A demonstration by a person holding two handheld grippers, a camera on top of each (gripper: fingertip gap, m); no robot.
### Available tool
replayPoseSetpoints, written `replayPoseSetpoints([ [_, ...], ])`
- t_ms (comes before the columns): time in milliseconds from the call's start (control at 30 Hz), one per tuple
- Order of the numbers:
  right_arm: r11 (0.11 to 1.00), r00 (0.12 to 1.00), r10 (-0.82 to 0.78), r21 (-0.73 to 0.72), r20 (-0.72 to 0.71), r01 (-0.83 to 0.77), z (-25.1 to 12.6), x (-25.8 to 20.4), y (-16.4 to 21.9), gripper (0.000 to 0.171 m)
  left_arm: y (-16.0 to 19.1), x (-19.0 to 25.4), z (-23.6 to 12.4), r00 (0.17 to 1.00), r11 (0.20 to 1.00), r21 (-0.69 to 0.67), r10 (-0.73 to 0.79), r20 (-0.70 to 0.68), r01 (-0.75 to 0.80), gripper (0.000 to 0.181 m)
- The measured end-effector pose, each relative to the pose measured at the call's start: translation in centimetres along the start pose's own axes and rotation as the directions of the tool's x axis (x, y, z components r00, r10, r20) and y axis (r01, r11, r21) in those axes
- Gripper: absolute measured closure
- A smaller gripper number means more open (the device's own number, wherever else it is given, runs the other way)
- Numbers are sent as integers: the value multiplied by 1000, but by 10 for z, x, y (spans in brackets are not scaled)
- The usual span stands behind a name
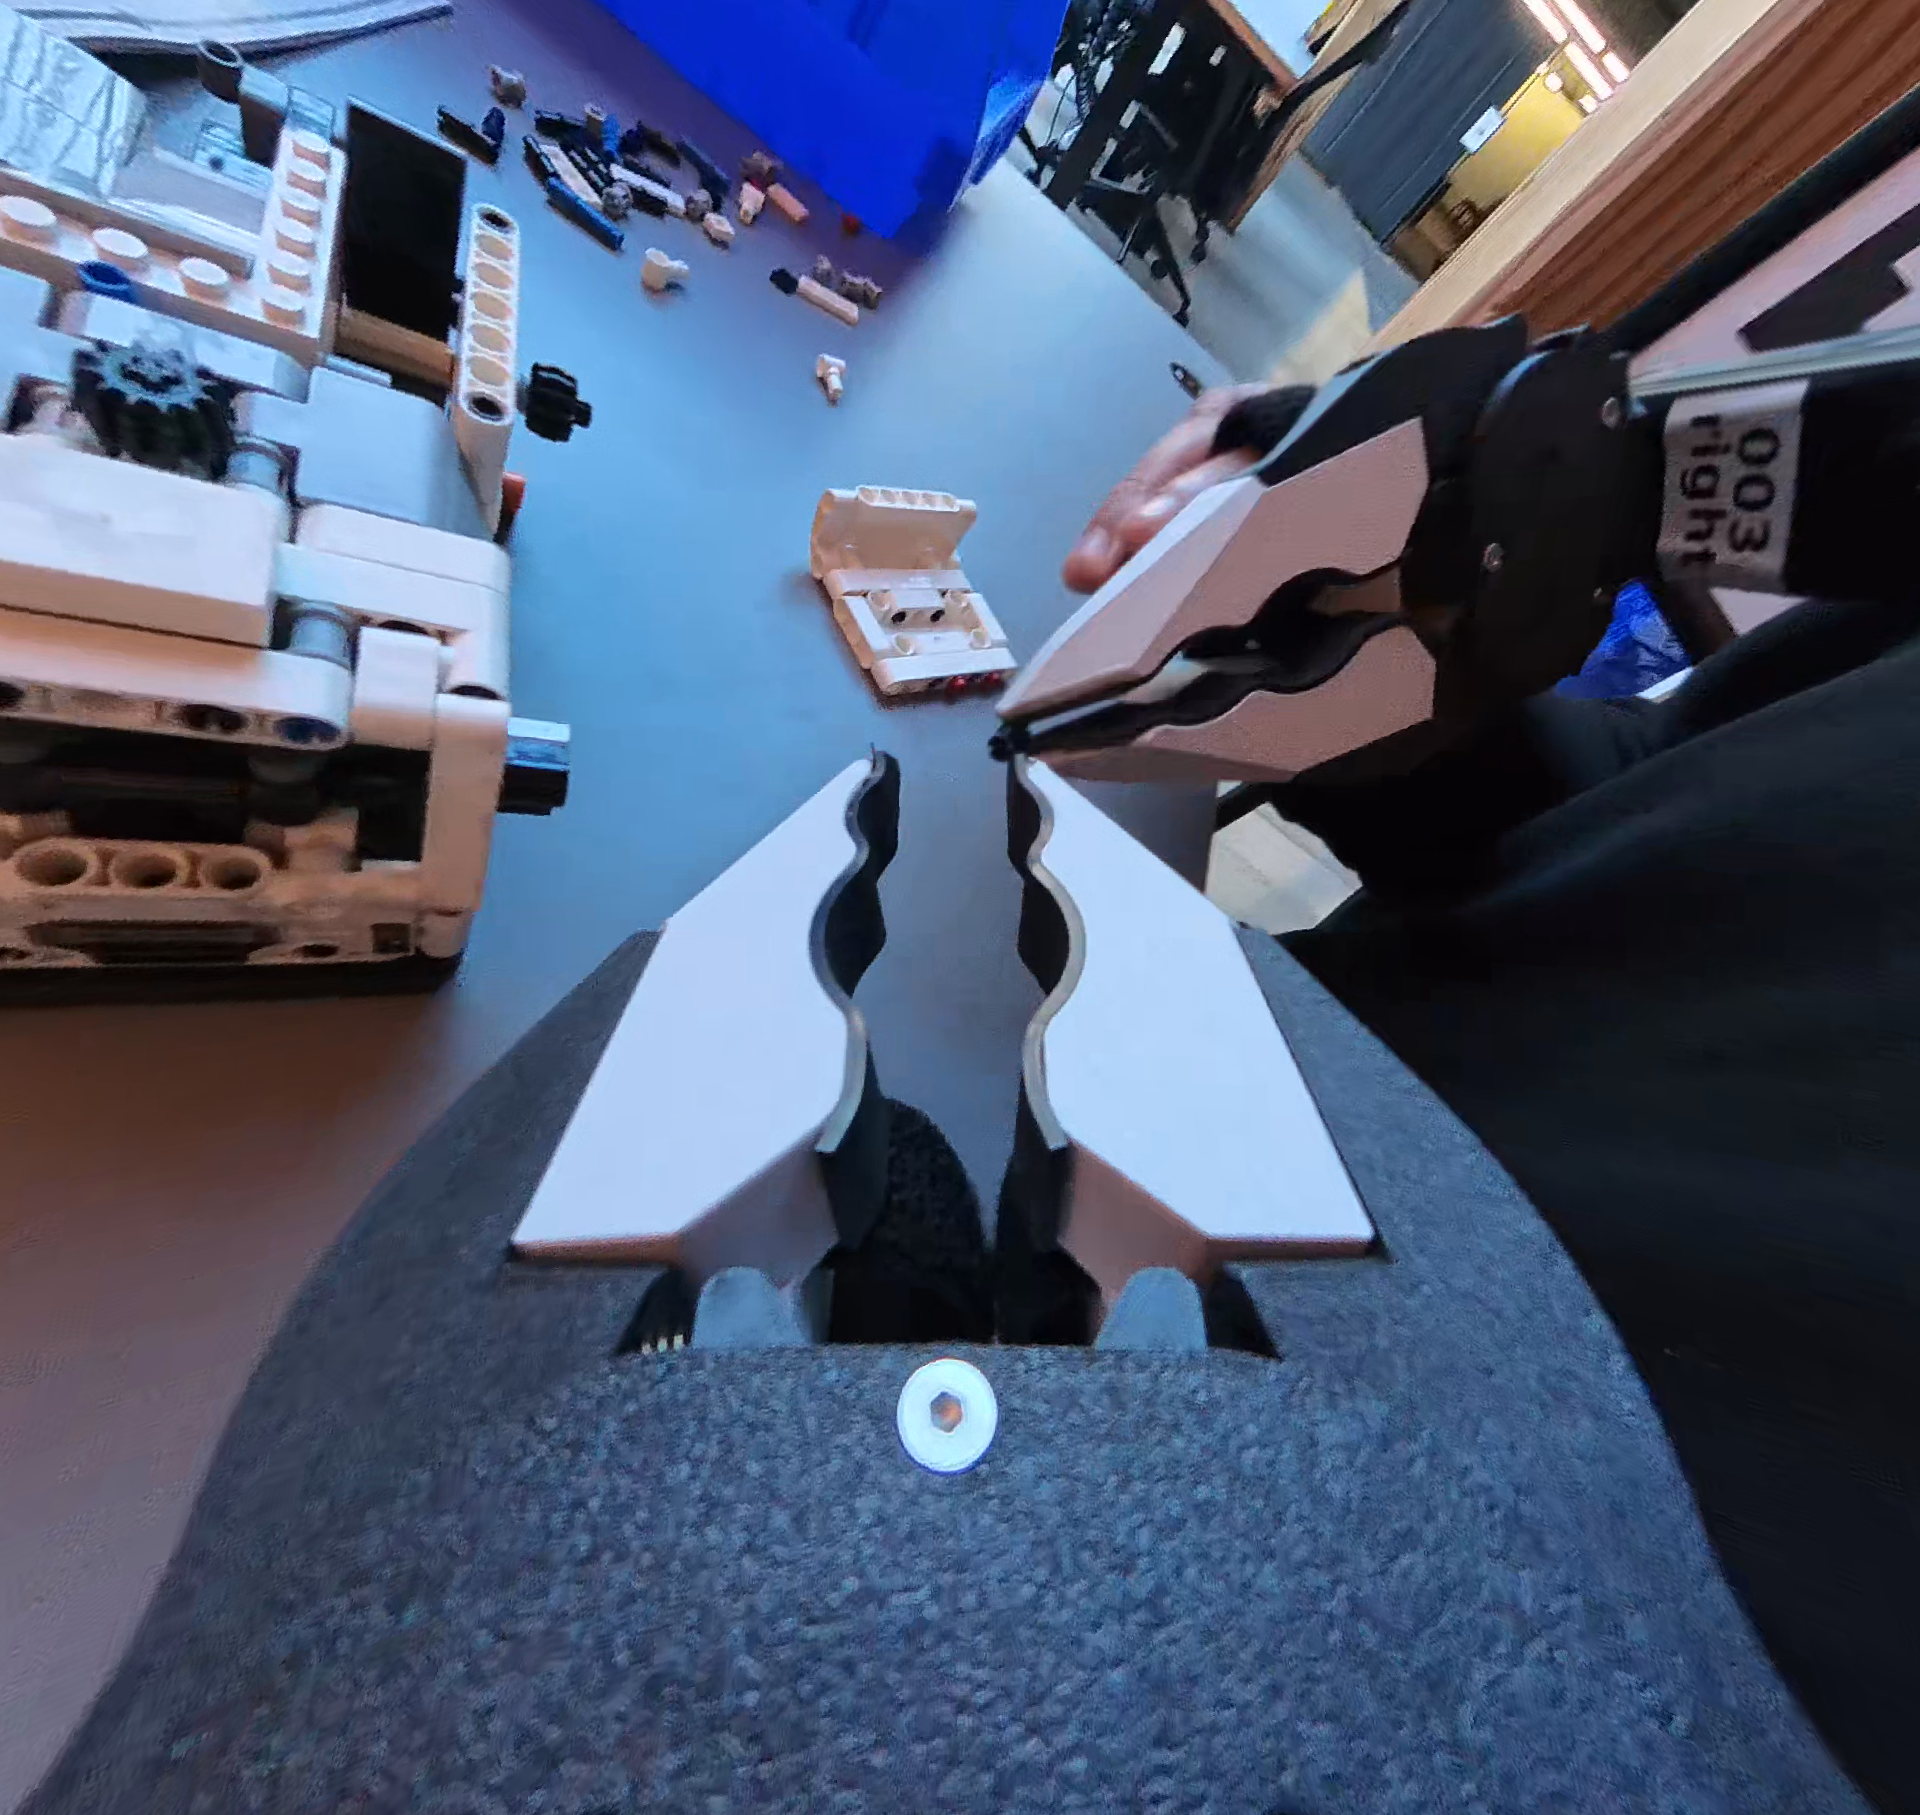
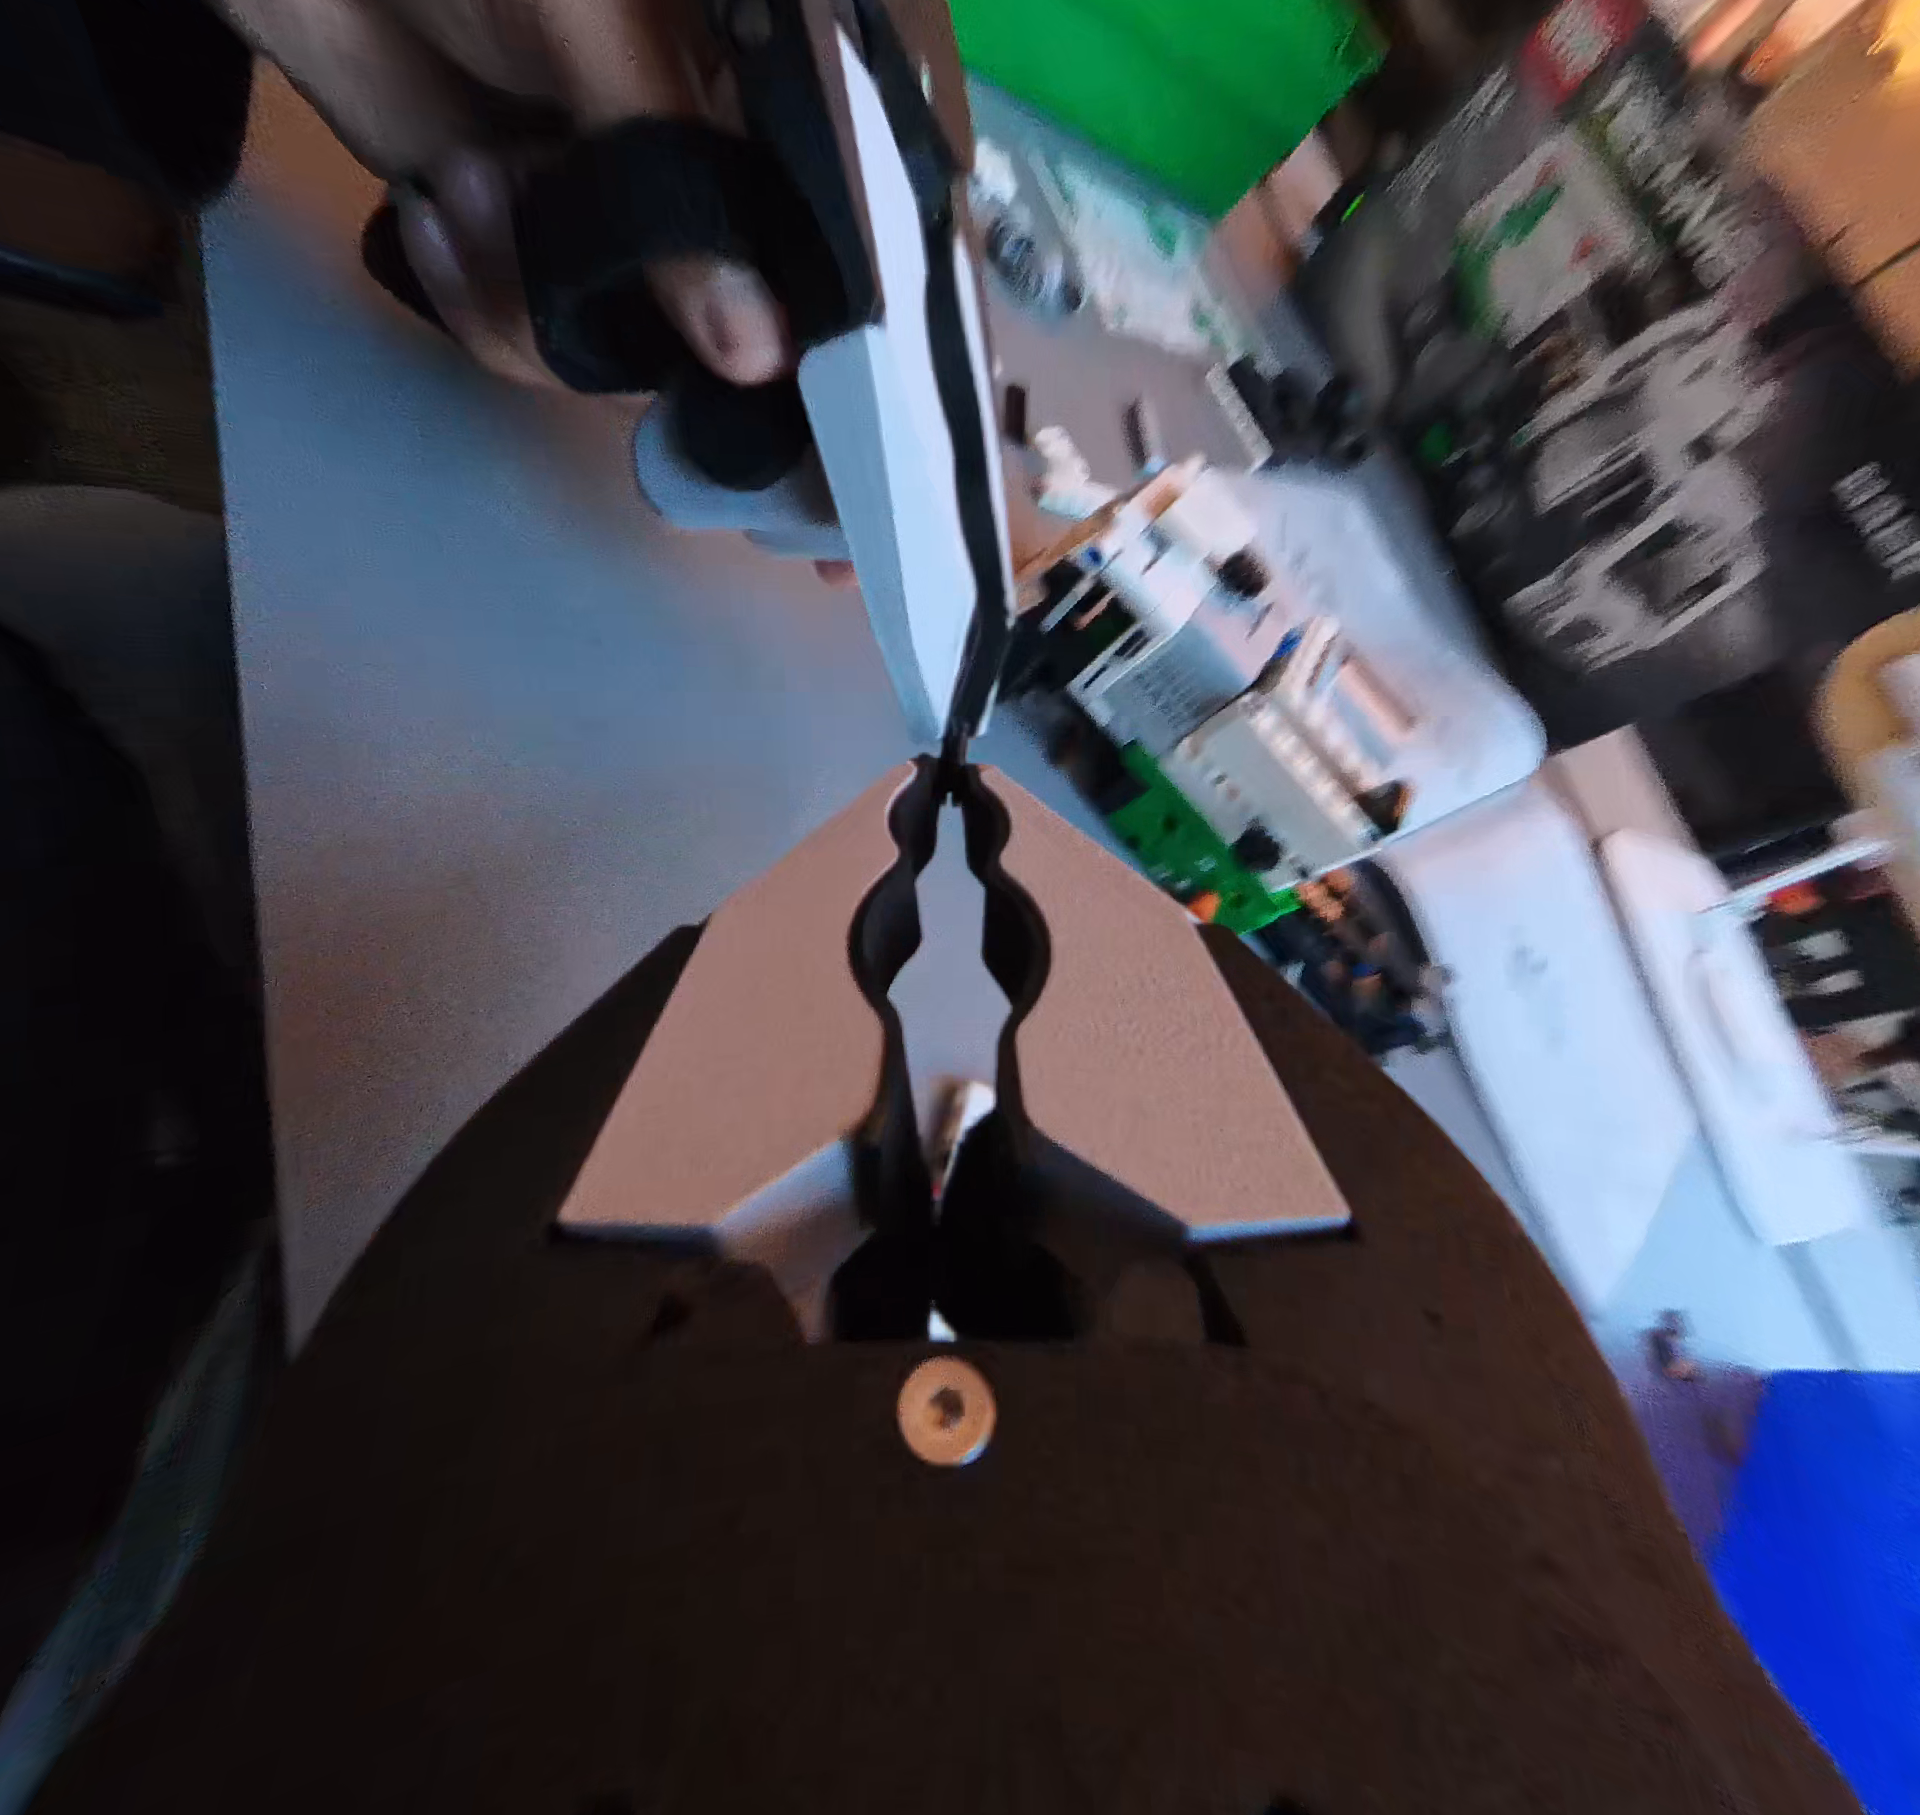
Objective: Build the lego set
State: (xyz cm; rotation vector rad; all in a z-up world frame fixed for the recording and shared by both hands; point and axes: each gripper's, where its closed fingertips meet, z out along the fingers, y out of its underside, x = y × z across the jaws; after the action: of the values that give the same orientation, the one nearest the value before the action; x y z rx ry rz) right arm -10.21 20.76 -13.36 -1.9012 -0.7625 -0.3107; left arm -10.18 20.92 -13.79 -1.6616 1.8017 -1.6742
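My left gripper (image 1: pixel 951 768) is open over the dark table (image 1: pixel 675 539), with nothing between its pads. My right gripper (image 1: pixel 1013 742) reaches in from the right, shut on a small black piece (image 1: pixel 997 745) that pokes out of its tips. The piece sits right at my left gripper's right fingertip (image 1: pixel 1029 789). In the blurred right wrist view my right gripper (image 2: pixel 948 794) is shut on the black piece (image 2: pixel 948 778), and the left gripper (image 2: pixel 961 726) points down at it tip to tip. A small white sub-assembly (image 1: pixel 909 602) lies just beyond. The large white model (image 1: pixel 239 622) stands at the left.
Several loose small pieces (image 1: pixel 644 176) lie farther back, in front of a blue bin (image 1: pixel 831 30). A white beam (image 1: pixel 488 311) leans on the model. A hand (image 1: pixel 1143 498) holds the right gripper. The right wrist view shows the model (image 2: pixel 1247 685) and a printed box (image 2: pixel 1610 363).
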Motion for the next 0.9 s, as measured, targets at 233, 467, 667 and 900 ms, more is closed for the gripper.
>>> replayPoseSetpoints([
  [233,980,983,-178,83,-42,181,-10,4,-11,168,-3,18,1,994,1000,20,-15,-104,17,180],
  [467,977,982,-185,102,-41,189,-11,4,-11,168,-8,22,-1,993,998,45,-26,-118,32,168],
  [667,978,986,-162,129,-39,166,-14,0,-13,168,-6,28,0,991,999,41,18,-134,-13,178],
  [900,882,909,314,271,273,-386,-35,0,-29,154,-20,45,-7,947,937,181,315,-68,-299,178],
])
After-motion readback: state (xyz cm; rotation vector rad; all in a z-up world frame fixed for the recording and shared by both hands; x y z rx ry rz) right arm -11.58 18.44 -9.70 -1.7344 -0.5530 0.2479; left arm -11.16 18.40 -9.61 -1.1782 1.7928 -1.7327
